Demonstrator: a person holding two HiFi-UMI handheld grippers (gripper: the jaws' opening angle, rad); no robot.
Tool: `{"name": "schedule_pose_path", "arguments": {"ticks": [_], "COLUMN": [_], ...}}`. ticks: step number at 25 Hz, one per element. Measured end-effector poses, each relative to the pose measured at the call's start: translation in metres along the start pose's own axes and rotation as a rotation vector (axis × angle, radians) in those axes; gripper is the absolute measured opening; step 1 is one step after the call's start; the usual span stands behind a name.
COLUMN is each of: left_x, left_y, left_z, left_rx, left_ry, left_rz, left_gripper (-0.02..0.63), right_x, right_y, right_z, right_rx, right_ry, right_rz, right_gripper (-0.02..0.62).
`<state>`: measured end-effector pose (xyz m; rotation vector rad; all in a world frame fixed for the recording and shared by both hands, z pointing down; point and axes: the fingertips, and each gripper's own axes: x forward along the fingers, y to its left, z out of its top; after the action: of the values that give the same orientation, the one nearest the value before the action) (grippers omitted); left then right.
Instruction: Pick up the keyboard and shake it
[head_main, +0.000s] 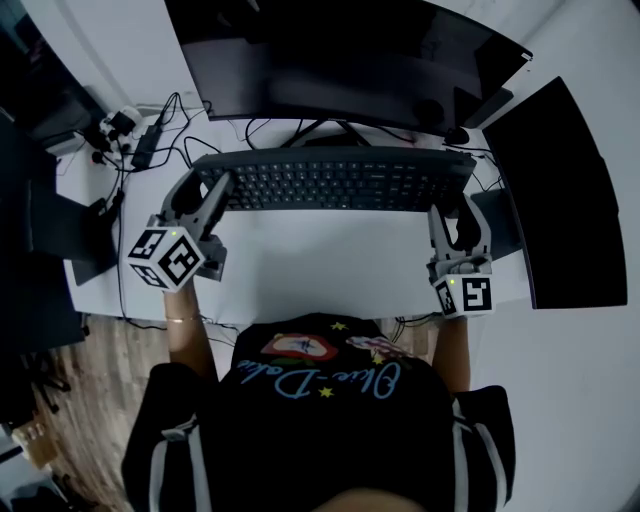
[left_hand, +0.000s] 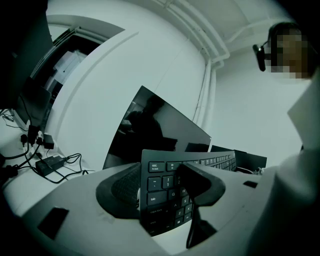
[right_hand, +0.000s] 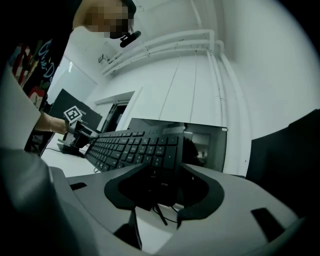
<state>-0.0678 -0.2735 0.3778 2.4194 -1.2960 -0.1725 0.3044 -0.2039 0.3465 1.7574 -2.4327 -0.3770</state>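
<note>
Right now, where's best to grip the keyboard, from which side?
Take the keyboard at its two short ends, one gripper each, approaching from its near long edge, jaws pinching key face and underside. It is long, thin and flat, so a single-end grip would probably let it twist. Here the left gripper clamps the esc/tab end, the right gripper the numpad end.

keyboard (head_main: 330, 185): matt black plastic | monitor (head_main: 340, 50): glossy | floor (head_main: 90, 400): wood, probably

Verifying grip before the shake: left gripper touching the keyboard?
Touching. Left gripper view: the left gripper clamps the keyboard at its esc end, one jaw on each face.
</note>
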Motion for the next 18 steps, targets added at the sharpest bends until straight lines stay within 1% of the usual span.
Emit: {"name": "schedule_pose_path", "arguments": {"ticks": [4, 5, 8, 13, 18], "left_x": [-0.004, -0.005, -0.008, -0.011, -0.016], "left_y": [-0.005, -0.006, -0.012, -0.020, -0.026], "left_z": [0.003, 0.004, 0.009, 0.012, 0.018], "left_rx": [0.011, 0.013, 0.014, 0.018, 0.071], "left_ry": [-0.021, -0.023, -0.051, -0.068, -0.090], "left_rz": [-0.006, -0.007, -0.030, -0.058, -0.067], "left_gripper": [0.234, 0.244, 0.244, 0.244, 0.244], "right_x": [-0.001, -0.001, -0.004, -0.004, -0.004], "right_y": [-0.002, -0.001, -0.004, -0.009, -0.010], "right_z": [0.010, 0.014, 0.029, 0.045, 0.048], "right_rx": [-0.059, -0.071, -0.104, -0.177, -0.211], "right_ry": [-0.026, -0.040, -0.081, -0.110, -0.118], "right_rz": [0.010, 0.012, 0.000, -0.005, -0.009], "right_gripper": [0.184, 0.184, 0.184, 0.184, 0.184]}}
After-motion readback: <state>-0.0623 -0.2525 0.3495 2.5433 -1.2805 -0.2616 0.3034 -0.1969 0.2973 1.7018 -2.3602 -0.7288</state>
